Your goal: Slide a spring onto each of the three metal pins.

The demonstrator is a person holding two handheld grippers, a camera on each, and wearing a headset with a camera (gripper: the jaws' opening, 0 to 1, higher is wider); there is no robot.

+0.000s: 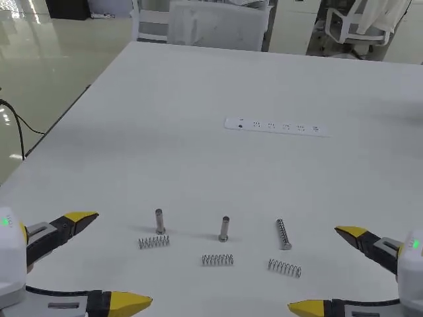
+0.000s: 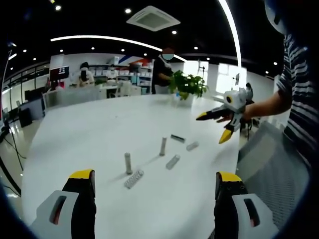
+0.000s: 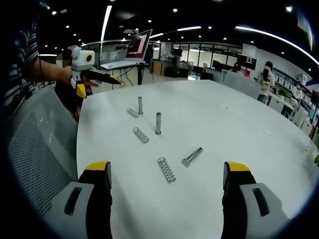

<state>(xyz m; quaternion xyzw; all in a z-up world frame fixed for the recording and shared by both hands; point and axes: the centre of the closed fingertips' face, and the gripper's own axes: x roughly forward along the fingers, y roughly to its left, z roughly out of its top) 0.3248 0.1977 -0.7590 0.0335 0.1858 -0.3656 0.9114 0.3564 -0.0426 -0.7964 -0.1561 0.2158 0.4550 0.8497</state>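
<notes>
Left gripper (image 1: 119, 259) at 7 o'clock and right gripper (image 1: 317, 269) at 5 o'clock hang with jaws spread wide, gripping nothing. Between them on the table (image 1: 198, 86) I see the left pin (image 1: 159, 221) and middle pin (image 1: 225, 228) upright, the right pin (image 1: 283, 234) lying flat, springs (image 1: 217, 259) loose just beside them. Open table stretches toward 12, up to a power strip (image 1: 275, 127).

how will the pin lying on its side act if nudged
The pin lies flat on the table, so it would probably roll, likely curving around its wider head. It looks like smooth solid metal: probably stiff and slippery to pinch.
</notes>
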